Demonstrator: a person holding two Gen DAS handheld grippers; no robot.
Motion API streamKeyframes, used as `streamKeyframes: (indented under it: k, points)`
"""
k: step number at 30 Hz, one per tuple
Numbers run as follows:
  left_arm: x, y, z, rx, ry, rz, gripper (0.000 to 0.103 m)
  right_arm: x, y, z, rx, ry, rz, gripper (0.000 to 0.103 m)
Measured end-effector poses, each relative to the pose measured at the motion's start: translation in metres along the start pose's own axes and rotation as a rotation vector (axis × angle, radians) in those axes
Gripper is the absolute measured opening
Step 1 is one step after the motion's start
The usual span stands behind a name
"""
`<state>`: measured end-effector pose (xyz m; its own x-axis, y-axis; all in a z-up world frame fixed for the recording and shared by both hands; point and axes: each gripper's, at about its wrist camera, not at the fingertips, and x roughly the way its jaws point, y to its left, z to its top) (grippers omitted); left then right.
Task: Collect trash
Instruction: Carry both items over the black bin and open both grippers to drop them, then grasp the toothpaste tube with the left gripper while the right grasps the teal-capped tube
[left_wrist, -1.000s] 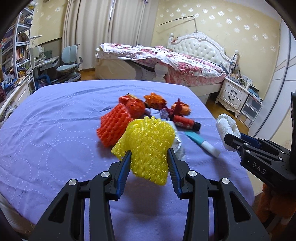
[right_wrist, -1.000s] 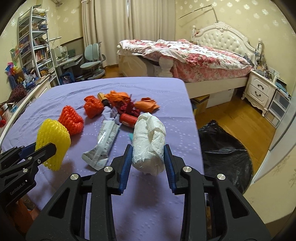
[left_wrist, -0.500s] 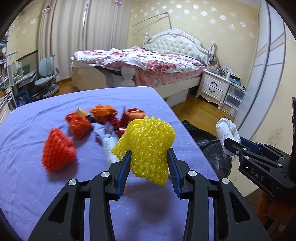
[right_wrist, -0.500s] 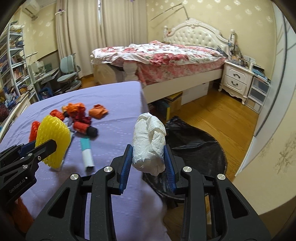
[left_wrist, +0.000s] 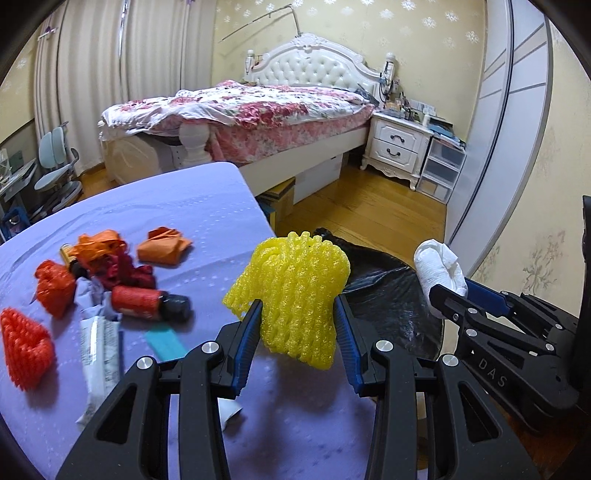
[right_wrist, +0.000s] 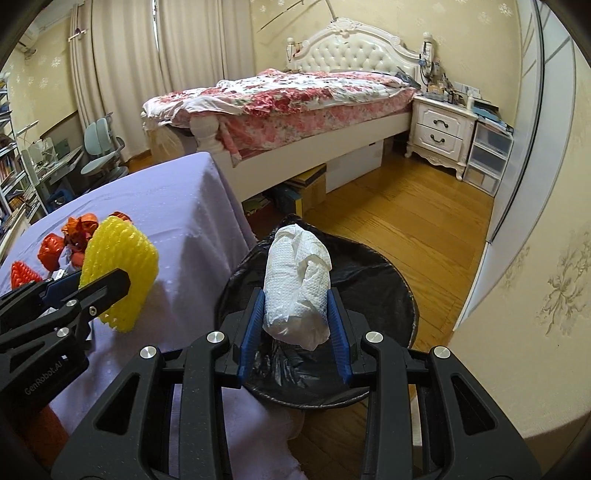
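Observation:
My left gripper (left_wrist: 297, 325) is shut on a yellow foam fruit net (left_wrist: 295, 295) and holds it above the right edge of the purple-covered table (left_wrist: 184, 214). It also shows in the right wrist view (right_wrist: 118, 273). My right gripper (right_wrist: 295, 317) is shut on a crumpled white paper towel (right_wrist: 297, 291), held over the open black trash bag (right_wrist: 369, 280) on the floor beside the table. The bag also shows in the left wrist view (left_wrist: 388, 291), past the table edge.
On the table lie a red foam net (left_wrist: 26, 343), orange and red wrappers (left_wrist: 110, 258), a red-and-black bottle (left_wrist: 147, 304), a squeezed tube (left_wrist: 99, 350) and a teal piece (left_wrist: 164, 341). A bed (right_wrist: 295, 99) and nightstand (right_wrist: 439, 129) stand beyond on wooden floor.
Both grippers have swung right, from over the trash pile to the table's right edge. The right gripper with the paper towel is now over the trash bag.

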<state>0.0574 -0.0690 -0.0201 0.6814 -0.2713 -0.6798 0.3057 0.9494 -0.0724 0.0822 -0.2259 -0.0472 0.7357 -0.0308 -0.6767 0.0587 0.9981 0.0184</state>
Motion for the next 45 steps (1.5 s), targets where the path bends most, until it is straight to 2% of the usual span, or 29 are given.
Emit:
streamKeyframes:
  k: [12,14,17,21,31,45]
  points:
    - [0.029,-0.033,0.014,0.080,0.013,0.015,0.042,0.019,-0.024,0.001,0.045,0.018,-0.006,0.035]
    - [0.032,-0.034,0.013,0.087,0.021,0.027,0.049,0.022,-0.027,0.002,0.048,0.020,-0.005,0.036]
    - [0.032,-0.032,0.011,0.073,0.021,0.043,0.067,0.023,-0.030,0.000,0.052,0.020,-0.020,0.051]
    - [0.028,-0.026,0.012,0.045,0.012,0.052,0.075,0.022,-0.034,0.000,0.064,0.020,-0.037,0.052]
    - [0.012,-0.010,0.011,0.014,-0.003,0.101,0.077,0.003,-0.034,0.003,0.082,-0.009,-0.046,0.059]
    - [-0.036,0.046,-0.013,-0.069,-0.010,0.214,0.077,-0.013,0.022,-0.005,-0.002,0.008,0.042,0.061]
